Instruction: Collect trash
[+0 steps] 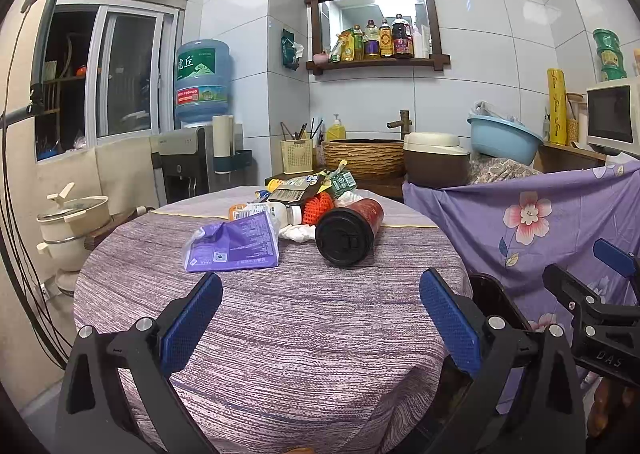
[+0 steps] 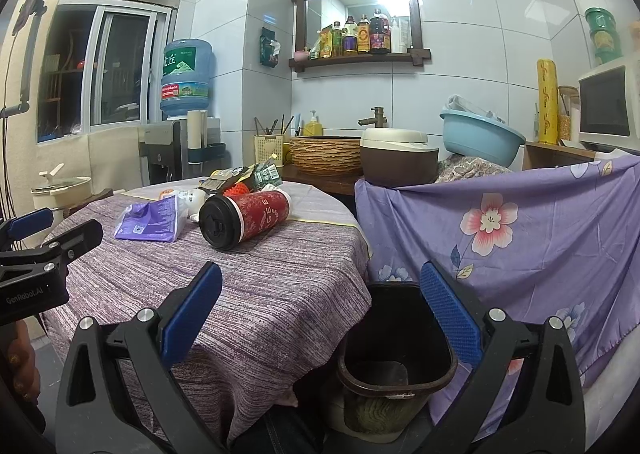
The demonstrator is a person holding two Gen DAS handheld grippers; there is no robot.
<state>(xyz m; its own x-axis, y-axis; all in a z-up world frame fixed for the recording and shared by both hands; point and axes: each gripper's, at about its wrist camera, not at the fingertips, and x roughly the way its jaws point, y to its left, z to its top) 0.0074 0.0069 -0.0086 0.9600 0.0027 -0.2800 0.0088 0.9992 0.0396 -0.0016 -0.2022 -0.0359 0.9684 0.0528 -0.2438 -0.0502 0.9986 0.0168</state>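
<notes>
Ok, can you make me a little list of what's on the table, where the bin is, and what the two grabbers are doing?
table: round, covered by a striped purple cloth
trash pile: red cup lying on its side, purple packet, white bottle, orange mesh, wrappers behind
bin: dark bin on the floor beside the table, looks nearly empty
left hand-held gripper: open, holding nothing, over the table
right hand-held gripper: open, holding nothing, above the table edge and bin
trash collected: none visible yet
</notes>
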